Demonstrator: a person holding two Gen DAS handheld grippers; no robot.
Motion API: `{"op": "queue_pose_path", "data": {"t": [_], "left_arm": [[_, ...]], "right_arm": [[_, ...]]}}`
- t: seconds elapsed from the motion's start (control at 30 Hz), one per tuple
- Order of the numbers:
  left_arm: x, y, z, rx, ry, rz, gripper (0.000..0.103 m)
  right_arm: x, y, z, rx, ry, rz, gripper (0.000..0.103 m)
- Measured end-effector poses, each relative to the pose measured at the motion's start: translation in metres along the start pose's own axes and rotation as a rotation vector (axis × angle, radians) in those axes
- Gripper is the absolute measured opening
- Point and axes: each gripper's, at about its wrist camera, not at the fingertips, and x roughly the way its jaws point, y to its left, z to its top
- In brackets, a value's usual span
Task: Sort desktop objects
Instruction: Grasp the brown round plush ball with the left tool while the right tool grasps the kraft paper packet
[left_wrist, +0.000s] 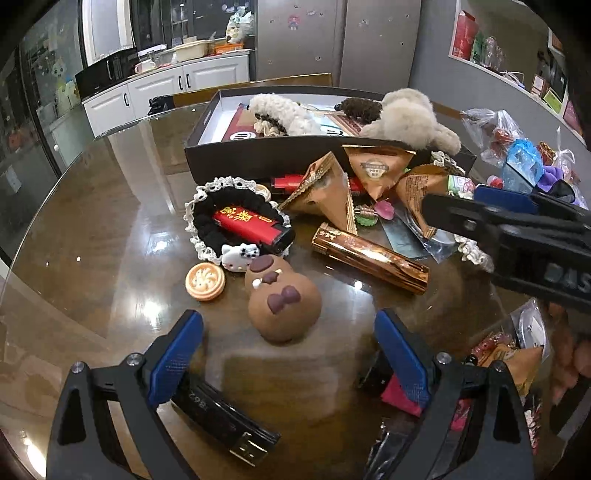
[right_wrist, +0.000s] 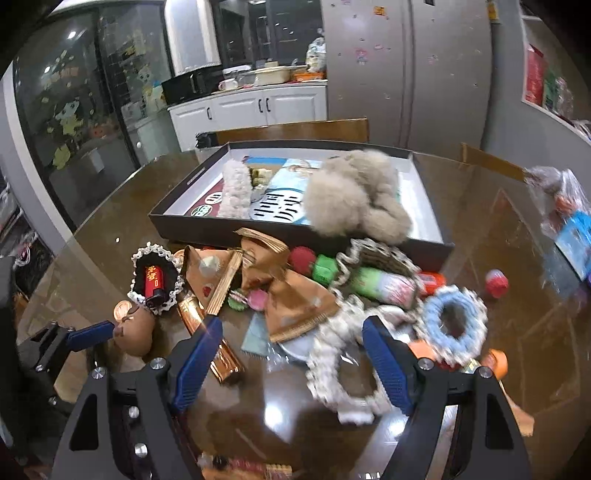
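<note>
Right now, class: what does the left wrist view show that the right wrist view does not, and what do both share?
Only the left wrist view shows the black USB stick, the white cat charm and the round biscuit charm. Only the right wrist view shows the blue scrunchie and the small red ball. Both show the box, the red lighter inside the black scrunchie, the gold lighter and the brown gourd toy. Both grippers, left and right, are open and empty.

Home kitchen: fridge (right_wrist: 406, 70), white cabinets (right_wrist: 255, 107).
</note>
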Motion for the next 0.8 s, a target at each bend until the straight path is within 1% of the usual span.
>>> {"op": "queue_pose_path", "data": {"t": [0.13, 0.23, 0.27, 0.3, 0.37, 0.43, 0.5, 0.53, 0.6, 0.63, 0.8], "left_arm": [[0.001, 0.003, 0.002, -0.014, -0.005, -0.010, 0.094], [0.000, 0.003, 0.002, -0.016, -0.007, 0.026, 0.083], [0.000, 0.004, 0.002, -0.016, -0.011, 0.043, 0.076], [-0.002, 0.004, 0.002, -0.023, -0.016, 0.044, 0.069], [-0.003, 0.007, 0.002, -0.039, -0.026, 0.059, 0.060], [-0.004, 0.008, 0.002, -0.033, -0.030, 0.059, 0.051], [-0.006, 0.007, 0.002, -0.026, -0.035, 0.059, 0.037], [-0.006, 0.006, 0.002, -0.024, -0.037, 0.055, 0.035], [-0.007, 0.006, 0.002, -0.022, -0.038, 0.057, 0.035], [-0.007, 0.006, 0.002, -0.024, -0.038, 0.054, 0.035], [-0.008, 0.007, 0.001, -0.030, -0.039, 0.047, 0.035]], "right_arm": [[0.017, 0.005, 0.006, -0.016, 0.023, -0.014, 0.081], [0.028, 0.007, 0.006, -0.031, 0.032, -0.030, 0.081], [0.032, 0.007, 0.006, -0.035, 0.040, -0.030, 0.081], [0.034, 0.008, 0.006, -0.038, 0.044, -0.028, 0.081], [0.038, 0.007, 0.006, -0.044, 0.049, -0.034, 0.081], [0.042, 0.006, 0.007, -0.042, 0.063, -0.049, 0.081], [0.046, 0.006, 0.007, -0.042, 0.075, -0.054, 0.081], [0.048, 0.006, 0.007, -0.045, 0.084, -0.064, 0.080], [0.055, 0.007, 0.008, -0.058, 0.112, -0.095, 0.076], [0.054, 0.006, 0.008, -0.051, 0.110, -0.083, 0.067], [0.051, 0.000, 0.008, -0.031, 0.099, -0.064, 0.062]]}}
